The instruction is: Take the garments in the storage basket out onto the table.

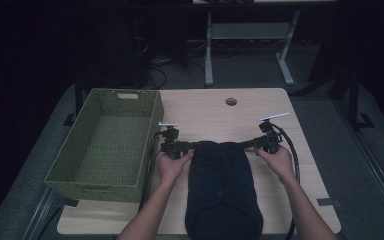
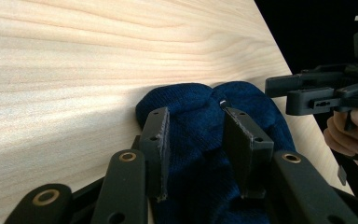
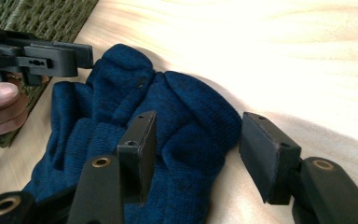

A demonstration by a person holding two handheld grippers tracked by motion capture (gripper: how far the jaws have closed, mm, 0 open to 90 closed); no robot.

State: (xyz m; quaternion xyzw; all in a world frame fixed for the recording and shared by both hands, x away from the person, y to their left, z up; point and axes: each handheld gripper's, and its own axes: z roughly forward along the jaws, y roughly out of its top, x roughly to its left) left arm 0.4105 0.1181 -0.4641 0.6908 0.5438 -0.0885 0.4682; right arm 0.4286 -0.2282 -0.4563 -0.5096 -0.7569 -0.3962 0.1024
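Observation:
A dark blue knit garment [image 1: 220, 185] lies flat on the wooden table [image 1: 205, 110], running from its middle toward the front edge. A person's hands hold both grippers at the garment's far edge, jaws pointing inward at each other. My left gripper [image 1: 197, 145] [image 2: 195, 114] is open, and a bunched fold of the blue knit [image 2: 191, 107] fills the gap between its jaws. My right gripper [image 1: 242, 145] [image 3: 198, 119] is open wide. One of its jaws rests over the knit [image 3: 182, 121], the other over bare wood beyond the garment's corner.
A green woven basket [image 1: 122, 91] stands on the table's left side, close to the left hand, and its weave [image 3: 42, 18] appears in the right gripper view. A round hole [image 1: 231, 101] sits in the tabletop behind the grippers. Cables trail from both grippers.

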